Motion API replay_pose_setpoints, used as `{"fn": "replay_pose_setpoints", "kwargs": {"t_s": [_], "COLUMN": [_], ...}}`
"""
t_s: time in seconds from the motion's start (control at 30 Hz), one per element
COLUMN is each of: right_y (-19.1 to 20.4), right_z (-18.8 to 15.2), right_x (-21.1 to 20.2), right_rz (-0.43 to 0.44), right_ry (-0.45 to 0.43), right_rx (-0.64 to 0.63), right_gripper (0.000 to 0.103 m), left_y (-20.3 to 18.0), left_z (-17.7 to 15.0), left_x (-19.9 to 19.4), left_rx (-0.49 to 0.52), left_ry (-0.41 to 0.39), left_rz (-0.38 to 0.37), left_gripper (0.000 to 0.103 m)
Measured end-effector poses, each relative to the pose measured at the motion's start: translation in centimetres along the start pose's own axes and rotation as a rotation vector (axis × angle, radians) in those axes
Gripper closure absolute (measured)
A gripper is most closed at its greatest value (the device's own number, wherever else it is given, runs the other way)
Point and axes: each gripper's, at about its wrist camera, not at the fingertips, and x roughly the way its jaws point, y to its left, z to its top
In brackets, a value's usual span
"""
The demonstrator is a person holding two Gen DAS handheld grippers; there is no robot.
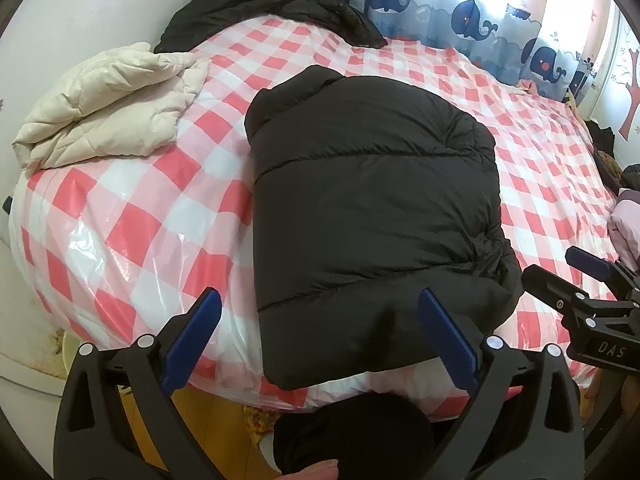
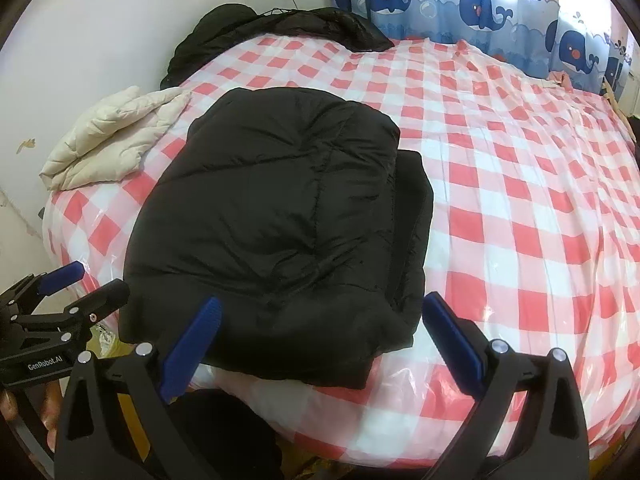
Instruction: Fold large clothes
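The black puffer jacket is lying folded into a thick rectangular bundle on the bed, near the front edge, with both grippers hovering just short of it. The left gripper is holding its jaws spread wide, nothing between them, framing the near left part of the bundle. The right gripper is likewise holding its jaws spread and empty, framing the near right corner, where a second layer is peeking out from under the top one.

From here the main risk, as I judge it, is the padding springing back: the filling is puffy and the shell looks slick, so a shallow pinch on the top layer alone could be letting the lower layers slide out and the fold open up. The bed is wearing a glossy plastic checked cover, so the whole bundle could also be skating toward the edge and dropping to the floor if pushed rather than lifted.

Counting outward: two grippers, one folded black jacket in the middle, one cream quilted garment lying folded near the left wall, and one more dark garment lying heaped at the far edge of the bed beside the whale-print curtain. Further clothes are showing at the right border of the left view, too cut off to count.
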Motion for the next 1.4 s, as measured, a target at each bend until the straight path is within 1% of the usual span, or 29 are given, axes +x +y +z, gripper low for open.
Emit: {"fn": "replay_pose_setpoints", "kwargs": {"t_s": [0.83, 1.4], "right_y": [0.19, 0.3], "right_z": [-0.18, -0.47], "right_x": [0.08, 0.28], "right_rz": [0.007, 0.0], "right_ry": [0.007, 0.014], "right_rx": [-0.009, -0.018], "right_gripper": [0.006, 0.006], "left_y": [0.24, 1.05], "left_z": [0.02, -0.04], "left_x": [-0.02, 0.78], "left_rx": [-0.003, -0.001], "left_ry": [0.011, 0.027], "left_rz": [0.003, 0.003], "left_gripper": [0.008, 0.008]}}
